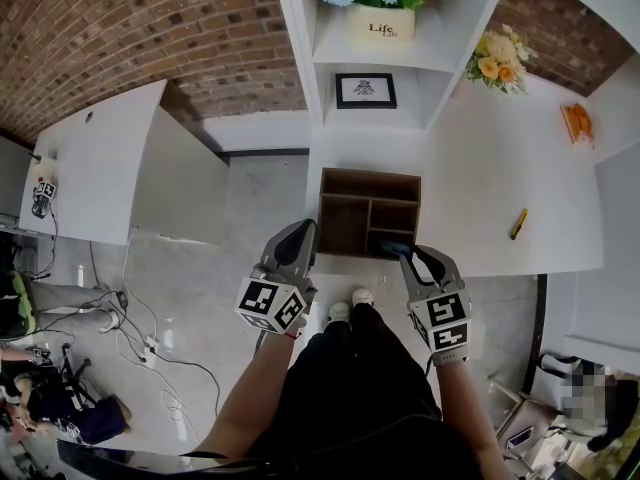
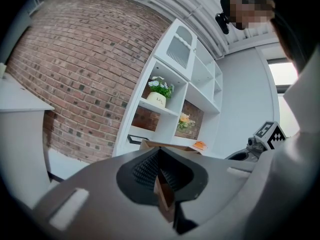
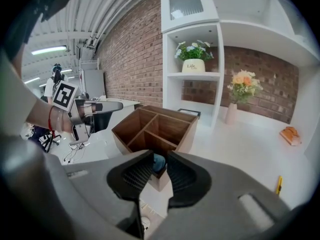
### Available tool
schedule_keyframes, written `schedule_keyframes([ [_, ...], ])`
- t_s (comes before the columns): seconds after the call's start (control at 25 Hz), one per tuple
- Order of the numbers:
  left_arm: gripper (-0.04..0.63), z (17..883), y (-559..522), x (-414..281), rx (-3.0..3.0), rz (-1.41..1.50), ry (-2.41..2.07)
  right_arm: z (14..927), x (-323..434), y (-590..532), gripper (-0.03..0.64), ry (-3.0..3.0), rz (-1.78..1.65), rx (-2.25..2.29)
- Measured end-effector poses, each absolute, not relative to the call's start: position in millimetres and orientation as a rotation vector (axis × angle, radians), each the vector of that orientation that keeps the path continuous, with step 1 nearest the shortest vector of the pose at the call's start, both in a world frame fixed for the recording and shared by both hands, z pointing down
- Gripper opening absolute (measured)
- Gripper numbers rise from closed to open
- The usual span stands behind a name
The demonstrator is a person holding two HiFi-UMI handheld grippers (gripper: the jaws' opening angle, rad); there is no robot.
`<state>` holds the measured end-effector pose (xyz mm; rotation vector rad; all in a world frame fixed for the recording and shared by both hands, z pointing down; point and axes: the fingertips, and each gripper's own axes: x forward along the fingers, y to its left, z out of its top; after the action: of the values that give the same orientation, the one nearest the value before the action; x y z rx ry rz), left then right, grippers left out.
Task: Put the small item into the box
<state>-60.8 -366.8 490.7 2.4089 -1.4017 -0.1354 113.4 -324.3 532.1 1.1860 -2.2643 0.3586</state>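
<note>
Right gripper [image 3: 159, 156]: jaws narrowed on the small blue item [image 3: 158, 162], which is held just above the near corner compartment of the wooden divider box [image 3: 188, 135]. Left gripper [image 2: 159, 163]: jaws closed on a side wall of the same box, whose brown edge stands upright between the ribbed pads [image 2: 145, 168]. The box stands at the near edge of the white table [image 3: 240, 154], in front of a white shelf unit [image 3: 192, 75] holding a potted flower arrangement [image 3: 193, 59].

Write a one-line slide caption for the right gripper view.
Right gripper holds a small blue item between its fingers at the near corner of the compartmented brown wooden box.
</note>
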Motion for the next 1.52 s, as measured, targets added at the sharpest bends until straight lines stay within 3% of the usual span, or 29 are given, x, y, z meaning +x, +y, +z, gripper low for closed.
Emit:
schedule_keyframes([
  [0.48, 0.002, 486.7, -367.5, -64.1, 2.419, -0.129, -1.413, 517.3, 116.7, -335.6, 0.071, -2.327, 0.352, 1.234],
  [0.76, 0.002, 480.0, -369.8, -62.6, 2.452, -0.120, -1.413, 500.7, 124.3, -343.3, 0.003, -2.366, 0.295, 1.322],
  [1.52, 0.003, 452.0, -384.8, -67.9, 2.489, -0.171, -1.454, 455.7, 140.0, -363.8, 0.003, -2.463, 0.156, 1.445],
])
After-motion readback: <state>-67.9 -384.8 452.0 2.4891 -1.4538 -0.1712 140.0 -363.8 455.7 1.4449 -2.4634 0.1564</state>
